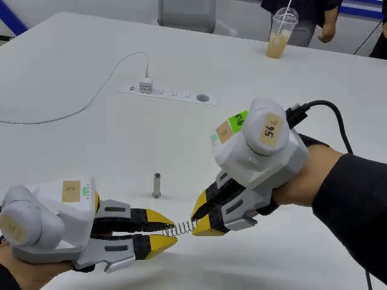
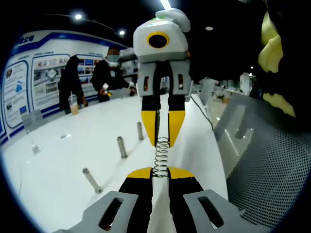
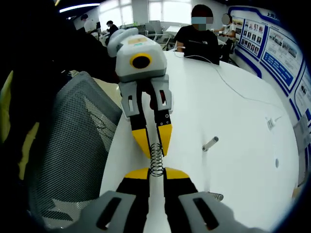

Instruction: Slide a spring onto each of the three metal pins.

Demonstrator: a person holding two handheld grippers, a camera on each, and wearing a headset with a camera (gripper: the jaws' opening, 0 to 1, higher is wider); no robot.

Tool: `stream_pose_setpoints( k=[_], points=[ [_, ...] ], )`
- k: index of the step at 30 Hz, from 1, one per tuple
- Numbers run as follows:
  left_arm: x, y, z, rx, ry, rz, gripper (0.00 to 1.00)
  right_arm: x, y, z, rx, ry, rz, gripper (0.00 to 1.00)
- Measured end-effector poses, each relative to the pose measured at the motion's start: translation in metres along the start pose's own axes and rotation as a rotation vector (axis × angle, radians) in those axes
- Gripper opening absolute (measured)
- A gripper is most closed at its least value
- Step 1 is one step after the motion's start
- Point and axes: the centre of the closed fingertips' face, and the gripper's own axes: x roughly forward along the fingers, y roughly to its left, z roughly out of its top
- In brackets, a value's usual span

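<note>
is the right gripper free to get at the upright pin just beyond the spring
Probably yes: only bare table lies between the right gripper and the pin. But it shares the spring with the left gripper, which must release or follow.

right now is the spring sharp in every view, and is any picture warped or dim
Head view: even light, soft shadows, the thin coiled metal spring small but readable. Left gripper view: fisheye bends the white table edge, dim background, ceiling lamps glare. Right gripper view: same bending, coils crisp.
</note>
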Motion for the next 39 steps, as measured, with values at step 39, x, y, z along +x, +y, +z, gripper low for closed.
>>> stream_pose_setpoints(
  k=[39],
  points=[
    [0.005, 0.0, 0.007, 0.02, -0.009, -0.003, 0.1, 0.006, -0.001, 0.021, -0.027, 0.048, -0.002, 0.13]
  ],
)
